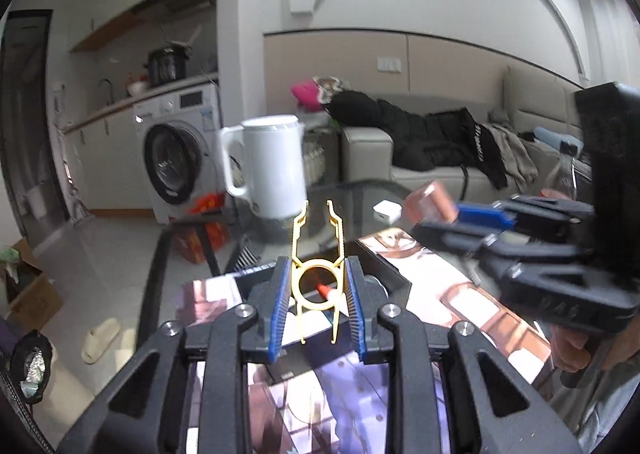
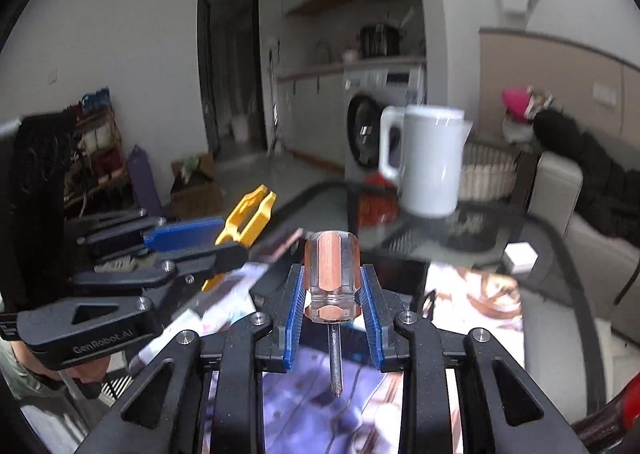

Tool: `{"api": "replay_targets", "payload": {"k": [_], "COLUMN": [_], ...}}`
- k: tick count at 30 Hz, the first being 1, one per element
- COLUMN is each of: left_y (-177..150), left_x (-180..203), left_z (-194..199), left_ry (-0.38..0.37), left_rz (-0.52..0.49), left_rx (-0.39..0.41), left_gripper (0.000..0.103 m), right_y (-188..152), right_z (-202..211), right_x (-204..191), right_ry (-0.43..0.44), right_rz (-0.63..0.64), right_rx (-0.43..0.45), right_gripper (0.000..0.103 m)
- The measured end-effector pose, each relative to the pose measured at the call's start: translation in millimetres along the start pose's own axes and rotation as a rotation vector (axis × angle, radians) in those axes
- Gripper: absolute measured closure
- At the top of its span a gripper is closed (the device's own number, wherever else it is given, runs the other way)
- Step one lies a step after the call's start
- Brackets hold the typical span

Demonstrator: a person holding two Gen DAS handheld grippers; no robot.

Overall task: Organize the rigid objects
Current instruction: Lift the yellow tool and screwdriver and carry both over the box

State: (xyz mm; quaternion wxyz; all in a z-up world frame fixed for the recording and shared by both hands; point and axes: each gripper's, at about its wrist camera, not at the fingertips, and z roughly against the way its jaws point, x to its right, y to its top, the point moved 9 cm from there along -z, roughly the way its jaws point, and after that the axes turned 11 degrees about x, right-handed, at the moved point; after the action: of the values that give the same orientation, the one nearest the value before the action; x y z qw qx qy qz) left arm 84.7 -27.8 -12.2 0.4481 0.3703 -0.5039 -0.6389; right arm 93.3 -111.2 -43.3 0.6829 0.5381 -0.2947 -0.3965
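left tongs (image 1: 318, 286): closed on the yellow plastic clip (image 1: 318, 254), pads pinching its ring section; prongs stick out ahead, legs trail back toward me.
right tongs (image 2: 331, 294): closed on the screwdriver (image 2: 331, 274), gripping the clear orange-cored handle; steel shaft points down and back at my camera.
location: both items are held in the air above the glass surface (image 2: 472, 238), over a printed sheet (image 1: 440, 274).
clip handling: light, thin, springy. I judge it bends or snaps if squeezed hard. The ring is the best hold; the prongs are too flimsy.
screwdriver handling: stiff, heavier at the handle, smooth faceted plastic. I judge it could twist in the pads; a mid-handle grip is right.
white jug (image 1: 274, 165): standing on the surface further out, well apart from both tongs.
writing: "GenRobot.AI" on the left tongs body in the right view. Nothing readable on either item.
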Motion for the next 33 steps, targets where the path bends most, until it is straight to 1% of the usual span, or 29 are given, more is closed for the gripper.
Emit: {"api": "replay_targets", "payload": {"k": [1,3,5,8,13,22,30,33], "left_y": [1,3,3,1,1,8,15,16], "left_x": [-2,-4,-5,-4,-2,-1,-11,-14], "left_z": [1,0,-2,-3,-3,-7,-20,-29], "left_ry": [0.008,0.012,0.009,0.01,0.007,0.012,0.04,0.051], "left_rz": [0.005,0.006,0.005,0.008,0.01,0.023,0.054,0.058], "left_rx": [0.012,0.023,0.024,0.019,0.015,0.033,0.051,0.045], "left_gripper": [0.079,0.079,0.079,0.079,0.079,0.079,0.079,0.079], "right_y": [9,19,24,23,22,24,24,27], "right_z": [7,15,20,20,16,14,0,-8], "right_x": [1,1,2,2,4,4,5,7], "right_ry": [-0.018,-0.04,-0.05,-0.062,-0.053,-0.05,-0.048,-0.052], "right_rz": [0.008,0.012,0.012,0.01,-0.007,-0.008,-0.003,-0.006], "right_rx": [0.047,0.107,0.137,0.131,0.108,0.103,0.086,0.085], "right_gripper": [0.076,0.076,0.076,0.076,0.076,0.076,0.076,0.076]}}
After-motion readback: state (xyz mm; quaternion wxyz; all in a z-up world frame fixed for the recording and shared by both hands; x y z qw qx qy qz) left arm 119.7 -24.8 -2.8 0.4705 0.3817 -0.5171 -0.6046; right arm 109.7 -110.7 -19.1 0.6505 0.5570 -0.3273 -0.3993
